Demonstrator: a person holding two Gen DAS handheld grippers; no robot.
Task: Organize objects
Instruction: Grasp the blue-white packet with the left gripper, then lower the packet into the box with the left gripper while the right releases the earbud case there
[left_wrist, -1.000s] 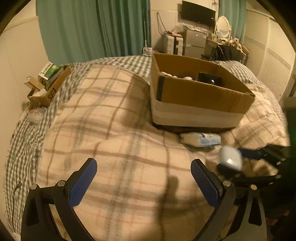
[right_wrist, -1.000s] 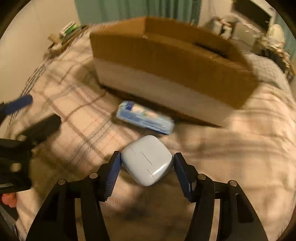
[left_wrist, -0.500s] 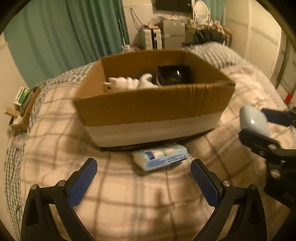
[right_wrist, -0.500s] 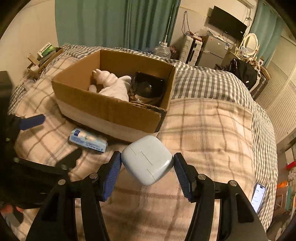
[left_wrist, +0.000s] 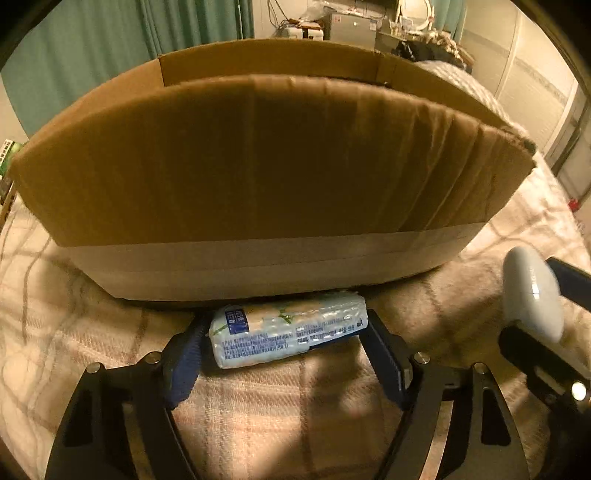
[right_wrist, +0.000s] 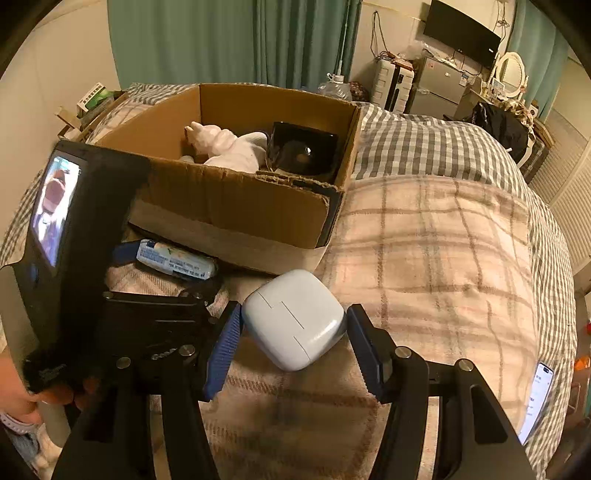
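Note:
A blue-and-white tissue pack (left_wrist: 286, 332) lies on the plaid blanket against the front of a cardboard box (left_wrist: 258, 177). My left gripper (left_wrist: 286, 350) is closed in on the pack, a pad at each end. My right gripper (right_wrist: 293, 332) is shut on a pale blue rounded case (right_wrist: 295, 319), held above the blanket to the right of the left gripper; the case also shows in the left wrist view (left_wrist: 532, 291). In the right wrist view the box (right_wrist: 236, 206) holds a white plush toy (right_wrist: 229, 146) and a black object (right_wrist: 301, 151). The pack also shows there (right_wrist: 175, 260).
The bed carries a plaid blanket (right_wrist: 436, 251) over a checked sheet (right_wrist: 424, 144). A phone (right_wrist: 535, 398) lies at the bed's right edge. Small boxes (right_wrist: 92, 99) sit at the far left by the wall. Furniture stands beyond the bed.
My left gripper moved forward and down to the tissue pack and its jaws narrowed around it. My right gripper stayed shut on the blue case and rose to look over the box.

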